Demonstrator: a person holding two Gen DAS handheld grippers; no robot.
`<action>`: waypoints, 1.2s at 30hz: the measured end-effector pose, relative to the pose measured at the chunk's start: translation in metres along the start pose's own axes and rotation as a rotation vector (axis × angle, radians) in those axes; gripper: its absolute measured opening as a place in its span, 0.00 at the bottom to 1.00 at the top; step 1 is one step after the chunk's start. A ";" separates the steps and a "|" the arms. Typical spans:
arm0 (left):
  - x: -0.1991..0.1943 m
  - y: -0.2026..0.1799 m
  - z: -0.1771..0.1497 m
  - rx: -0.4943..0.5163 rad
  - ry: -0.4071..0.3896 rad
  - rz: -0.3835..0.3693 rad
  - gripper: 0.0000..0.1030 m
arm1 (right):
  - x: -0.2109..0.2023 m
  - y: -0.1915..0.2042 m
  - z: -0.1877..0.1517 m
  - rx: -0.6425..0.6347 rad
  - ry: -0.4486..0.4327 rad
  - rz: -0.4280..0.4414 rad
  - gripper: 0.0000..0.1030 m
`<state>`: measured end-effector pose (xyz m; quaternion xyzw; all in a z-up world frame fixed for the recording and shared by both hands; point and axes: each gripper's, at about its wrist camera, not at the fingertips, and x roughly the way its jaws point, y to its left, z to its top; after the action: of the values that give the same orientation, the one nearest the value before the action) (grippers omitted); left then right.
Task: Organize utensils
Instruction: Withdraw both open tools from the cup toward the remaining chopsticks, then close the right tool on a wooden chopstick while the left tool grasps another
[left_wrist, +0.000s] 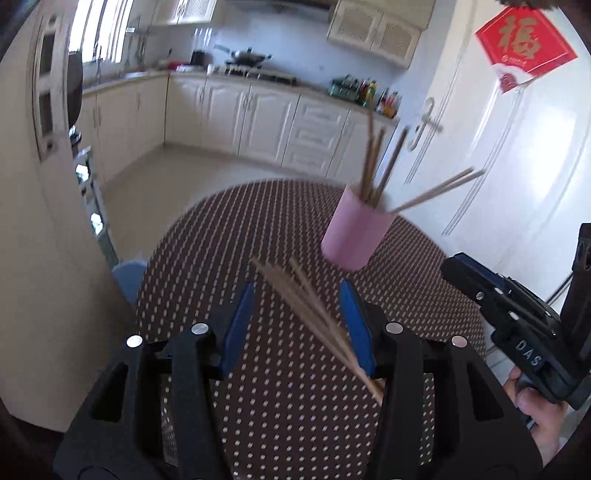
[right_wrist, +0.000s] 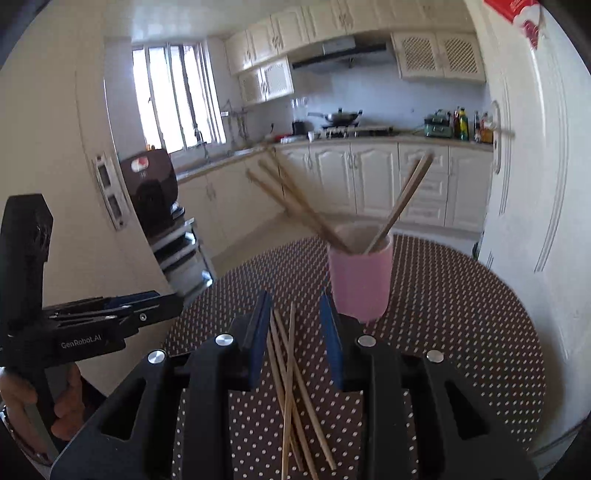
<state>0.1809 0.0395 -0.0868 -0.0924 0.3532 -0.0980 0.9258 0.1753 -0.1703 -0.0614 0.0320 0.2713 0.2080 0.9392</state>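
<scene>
Several loose wooden chopsticks (right_wrist: 288, 369) lie crossed on the round dotted table (right_wrist: 461, 314). My right gripper (right_wrist: 294, 296) hangs over them, open, its blue pads on either side without pressing. In the left wrist view the same chopsticks (left_wrist: 310, 314) run slantwise between the pads of my left gripper (left_wrist: 297, 287), close to its right pad; that gripper is open too. A pink cup (left_wrist: 352, 236) (right_wrist: 360, 284) stands upright farther back and holds several chopsticks (right_wrist: 295, 206) that lean outwards. Each view shows the other gripper from the side: the right gripper (left_wrist: 452, 271), the left gripper (right_wrist: 173, 301).
A white door (left_wrist: 498, 155) stands close beyond the table's right side. A blue seat (left_wrist: 129, 277) pokes out at the table's left edge. A dark appliance on a rack (right_wrist: 151, 184) stands to the left. Kitchen cabinets and a stove line the far wall.
</scene>
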 end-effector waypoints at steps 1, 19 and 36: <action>0.002 0.003 -0.002 -0.005 0.010 0.001 0.48 | 0.005 0.001 -0.002 0.002 0.024 0.002 0.26; 0.067 0.047 -0.009 -0.101 0.158 0.032 0.48 | 0.123 0.001 -0.025 0.039 0.325 0.001 0.25; 0.115 0.040 -0.003 -0.100 0.241 0.023 0.48 | 0.154 -0.015 -0.029 0.045 0.381 0.026 0.06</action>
<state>0.2676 0.0491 -0.1722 -0.1221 0.4674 -0.0802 0.8719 0.2838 -0.1227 -0.1656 0.0165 0.4485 0.2161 0.8671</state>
